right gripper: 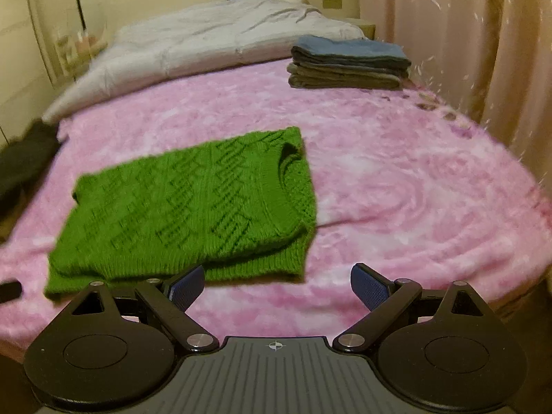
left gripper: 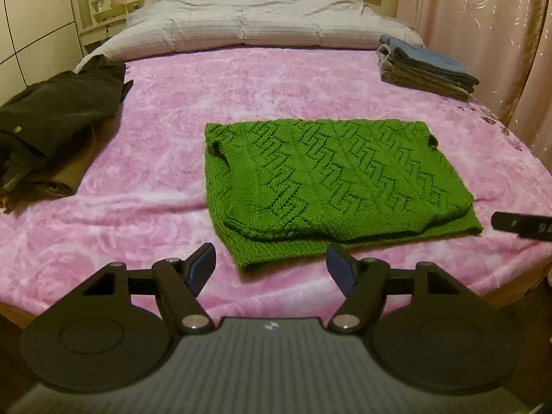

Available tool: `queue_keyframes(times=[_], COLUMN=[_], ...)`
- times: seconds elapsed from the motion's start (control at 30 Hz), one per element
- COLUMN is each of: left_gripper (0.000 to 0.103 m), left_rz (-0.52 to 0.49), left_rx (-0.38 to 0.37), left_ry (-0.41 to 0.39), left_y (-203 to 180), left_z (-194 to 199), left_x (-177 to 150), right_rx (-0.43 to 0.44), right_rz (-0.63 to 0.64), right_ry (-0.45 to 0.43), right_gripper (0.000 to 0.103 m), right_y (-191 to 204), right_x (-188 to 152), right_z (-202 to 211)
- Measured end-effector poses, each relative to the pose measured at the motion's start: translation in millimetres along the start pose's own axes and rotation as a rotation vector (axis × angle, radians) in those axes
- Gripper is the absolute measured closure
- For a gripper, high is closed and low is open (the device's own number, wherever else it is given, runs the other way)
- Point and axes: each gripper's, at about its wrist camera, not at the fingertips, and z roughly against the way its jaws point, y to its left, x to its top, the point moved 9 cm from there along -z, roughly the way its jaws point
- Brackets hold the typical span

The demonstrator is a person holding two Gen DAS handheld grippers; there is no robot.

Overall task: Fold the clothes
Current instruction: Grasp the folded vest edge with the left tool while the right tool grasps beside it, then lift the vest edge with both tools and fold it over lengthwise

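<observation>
Two open tools (left gripper: 270,264) (right gripper: 277,284) — green sweater (left gripper: 331,186) just beyond.

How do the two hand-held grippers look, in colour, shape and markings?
Both look alike. The left gripper and the right gripper each have a ribbed grey body with a small round crosshair mark, two black round discs at the sides, black link arms with silver pivot pins, and dark blue textured finger pads. No cables or sleeves show.
</observation>
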Motion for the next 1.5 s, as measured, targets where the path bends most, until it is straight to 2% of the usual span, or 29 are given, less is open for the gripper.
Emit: queue_keyframes(times=[0.1,0.2,0.33,0.37,0.4,0.43,0.53,0.63,0.67,0.73,0.93,1.0,1.1,1.17,1.3,1.37,1.43,1.5], left_gripper=[0.037,0.048,0.064,0.068,0.069,0.07,0.074,0.074,0.074,0.074,0.08,0.08,0.08,0.08,0.08,0.082,0.083,0.083], left_rz=[0.032,0.072,0.11,0.116,0.121,0.127,0.15,0.166,0.169,0.176,0.207,0.204,0.204,0.202,0.215,0.244,0.288,0.314], left_rx=[-0.025,-0.052,-0.087,-0.096,-0.106,-0.116,-0.149,-0.184,-0.195,-0.222,-0.248,-0.252,-0.257,-0.26,-0.274,-0.289,-0.299,-0.289], left_ry=[-0.022,-0.039,-0.055,-0.055,-0.053,-0.052,-0.047,-0.048,-0.047,-0.044,0.031,0.022,0.021,0.02,0.015,0.014,0.0,-0.023], left_y=[9,20,30,31,32,33,35,35,35,33,36,37,37,37,38,43,53,67], left_z=[-9,-18,-30,-34,-39,-44,-58,-71,-76,-86,-117,-121,-123,-125,-124,-121,-114,-105], left_x=[3,9,15,16,18,19,22,27,28,28,10,6,5,4,5,7,11,14], right_rx=[0.133,0.254,0.341,0.356,0.361,0.362,0.336,0.329,0.332,0.359,0.422,0.443,0.467,0.469,0.382,0.279,0.126,-0.004], right_rz=[-0.181,-0.382,-0.586,-0.618,-0.638,-0.656,-0.706,-0.693,-0.684,-0.676,-0.638,-0.631,-0.656,-0.673,-0.632,-0.541,-0.337,-0.078], right_ry=[-0.027,-0.028,-0.015,-0.017,-0.022,-0.018,0.019,0.031,0.036,0.057,0.041,0.035,0.039,0.043,0.065,0.096,0.098,0.03], right_gripper=[0.009,0.009,0.009,0.011,0.018,0.033,0.034,0.036,0.044,0.053,0.056,0.06,0.068,0.079,0.085,0.086,0.087,0.087], right_y=[-20,-41,-66,-70,-74,-78,-89,-92,-91,-87,-82,-79,-74,-72,-67,-57,-35,1], right_x=[5,10,14,15,18,19,21,21,21,19,9,6,4,4,7,14,32,52], right_z=[-9,-23,-48,-54,-58,-64,-85,-98,-100,-103,-103,-103,-109,-111,-111,-106,-97,-83])
